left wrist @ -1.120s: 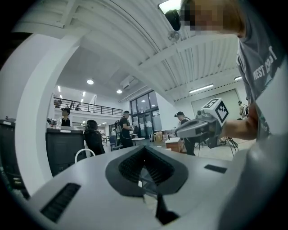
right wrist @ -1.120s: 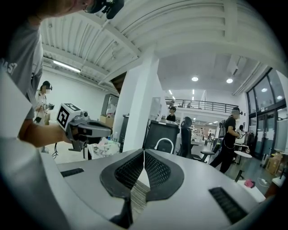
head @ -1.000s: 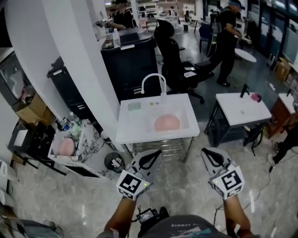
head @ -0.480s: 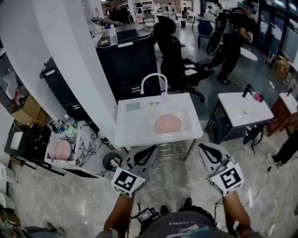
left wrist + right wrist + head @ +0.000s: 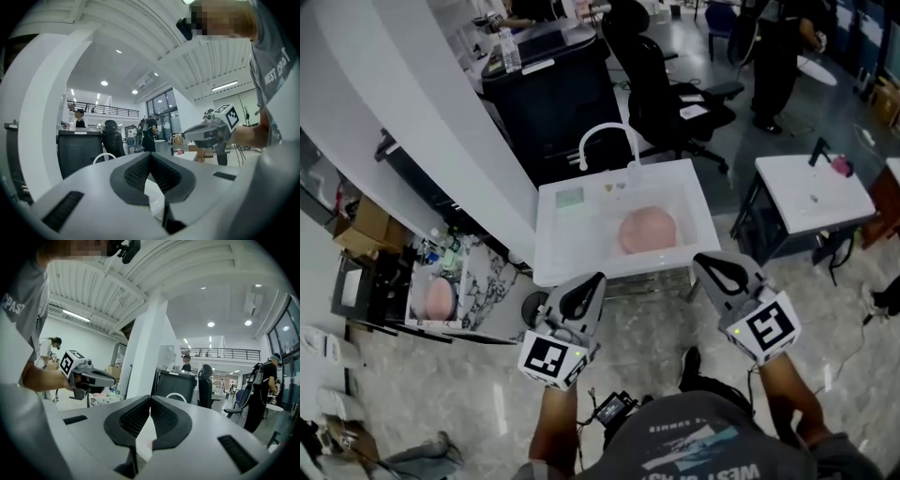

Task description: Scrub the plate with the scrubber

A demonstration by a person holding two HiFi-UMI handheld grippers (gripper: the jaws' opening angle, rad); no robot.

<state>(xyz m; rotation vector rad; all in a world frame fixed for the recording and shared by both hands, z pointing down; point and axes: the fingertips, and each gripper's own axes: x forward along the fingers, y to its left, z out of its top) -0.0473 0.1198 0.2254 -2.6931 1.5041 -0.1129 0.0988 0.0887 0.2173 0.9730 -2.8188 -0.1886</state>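
Note:
A pink plate (image 5: 647, 230) lies in the basin of the white sink table (image 5: 558, 248), below its curved faucet (image 5: 605, 136). A pale green scrubber (image 5: 570, 198) rests on the counter left of the basin. My left gripper (image 5: 586, 286) hovers just short of the sink's front edge, shut and empty. My right gripper (image 5: 710, 265) hangs off the sink's front right corner, also shut with nothing in it. In the left gripper view the closed jaws (image 5: 150, 155) point level at the faucet (image 5: 104, 157), with the right gripper (image 5: 211, 133) beside them. The right gripper view shows its shut jaws (image 5: 150, 399).
A wide white pillar (image 5: 412, 103) rises left of the sink. Behind it stand a black cabinet (image 5: 553, 94) and an office chair (image 5: 661, 89). A second white sink table (image 5: 814, 192) is at the right. A low shelf (image 5: 436, 298) with another pink plate sits at left. A person (image 5: 778, 47) stands far back.
The sink has drawn closer in the head view. Both grippers have advanced toward its front edge, still shut and empty.

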